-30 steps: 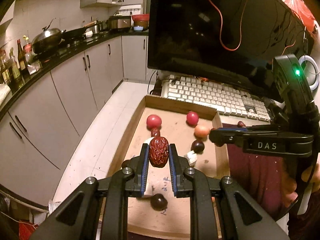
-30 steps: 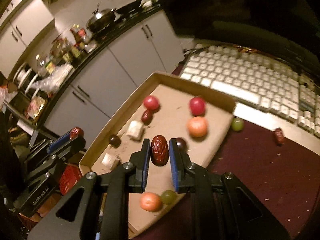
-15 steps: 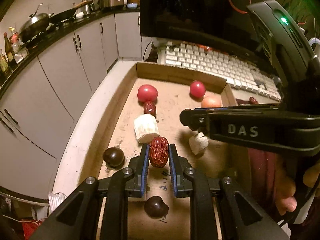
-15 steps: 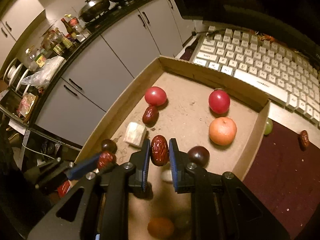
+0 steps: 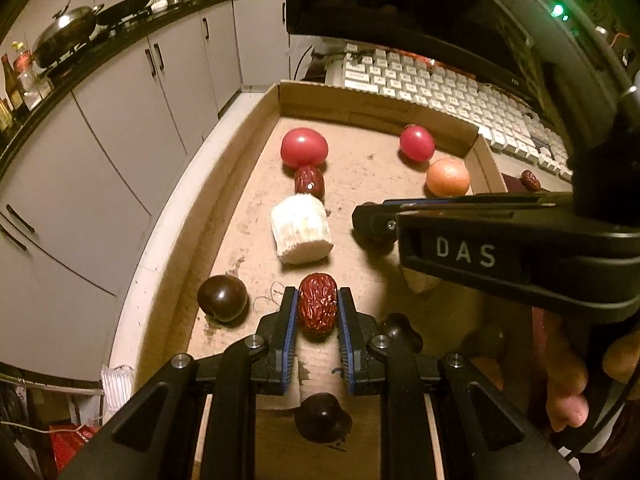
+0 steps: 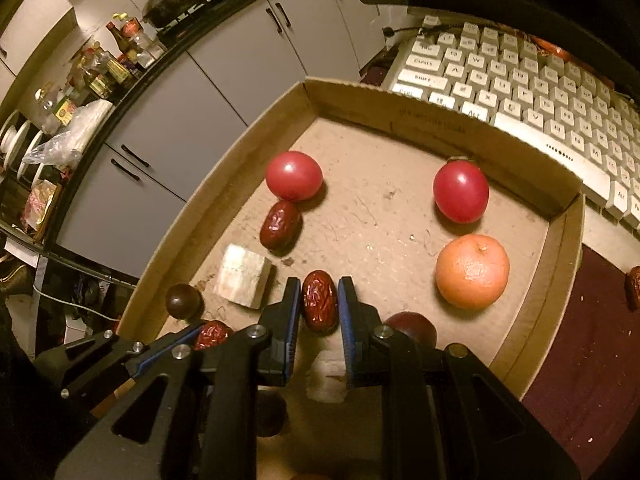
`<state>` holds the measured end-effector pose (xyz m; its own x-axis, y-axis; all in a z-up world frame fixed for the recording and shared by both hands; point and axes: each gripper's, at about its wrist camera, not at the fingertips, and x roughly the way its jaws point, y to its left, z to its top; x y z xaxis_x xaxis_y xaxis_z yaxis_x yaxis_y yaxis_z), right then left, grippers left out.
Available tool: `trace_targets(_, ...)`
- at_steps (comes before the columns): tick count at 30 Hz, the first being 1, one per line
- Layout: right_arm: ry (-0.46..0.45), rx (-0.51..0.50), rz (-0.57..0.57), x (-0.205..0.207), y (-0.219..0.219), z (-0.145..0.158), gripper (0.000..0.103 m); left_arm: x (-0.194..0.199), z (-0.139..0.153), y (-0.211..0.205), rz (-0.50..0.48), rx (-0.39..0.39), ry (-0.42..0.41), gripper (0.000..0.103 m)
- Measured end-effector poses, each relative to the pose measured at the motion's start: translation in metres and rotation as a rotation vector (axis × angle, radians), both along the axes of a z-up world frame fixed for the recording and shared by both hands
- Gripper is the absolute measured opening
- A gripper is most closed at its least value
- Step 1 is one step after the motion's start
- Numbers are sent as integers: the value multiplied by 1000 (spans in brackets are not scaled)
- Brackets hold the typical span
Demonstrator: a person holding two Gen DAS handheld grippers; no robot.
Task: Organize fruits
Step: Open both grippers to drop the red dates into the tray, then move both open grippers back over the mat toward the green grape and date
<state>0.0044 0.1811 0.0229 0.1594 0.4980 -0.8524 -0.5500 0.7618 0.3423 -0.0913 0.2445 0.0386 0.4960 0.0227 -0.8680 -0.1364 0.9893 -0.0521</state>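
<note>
A shallow cardboard tray (image 5: 360, 106) holds the fruit. My left gripper (image 5: 318, 294) is shut on a wrinkled red date (image 5: 317, 308), low over the tray's near left part, between a dark round fruit (image 5: 222, 298) and a white chunk (image 5: 301, 234). My right gripper (image 6: 319, 284) is shut on a second red date (image 6: 319, 306), low over the tray's middle. In the tray lie two red tomatoes (image 6: 294, 175) (image 6: 460, 191), an orange (image 6: 472, 272) and a loose date (image 6: 280, 224). The left gripper (image 6: 204, 332) shows at lower left in the right wrist view.
A white keyboard (image 6: 520, 92) lies just behind the tray's far wall (image 6: 400, 112). One more date (image 6: 634, 288) rests on the dark red mat to the right. The right gripper's black body (image 5: 480, 248) crosses the left wrist view. Grey cabinets (image 5: 120, 120) stand beyond the left edge.
Both grippers have come down closer to the tray floor, each still shut on its date. The right gripper's body has moved further across the left wrist view.
</note>
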Motion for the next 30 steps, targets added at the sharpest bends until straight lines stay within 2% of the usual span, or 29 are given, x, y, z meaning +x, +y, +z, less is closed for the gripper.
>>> trace_targets(5,-6,-27,12,-2,5,1,21,1,-1,-1,2,8,16,19)
trace_targets(7,-7,-35,17,-2,6,1,21,2,-1,-2,2,4,27,24)
trace_targets(8,-9,-38,21,-2,7,2,21,4,-1,-2,4,-1,30,32)
trace_targets(9,-9,-42,24,-2,8,2,21,4,0,-2,7,-4,35,45)
trace_targets(12,0,-34,40,-1,9,4,22,4,1,0,19,4,39,55)
trace_targets(14,-4,-12,51,-1,7,8,22,2,5,1,21,-7,35,57)
trace_targets(21,-65,87,28,-1,-23,40,22,-10,33,-6,26,65,-62,65)
trace_targets(30,-132,132,-118,16,-117,80,22,-6,64,-44,-29,104,-165,70)
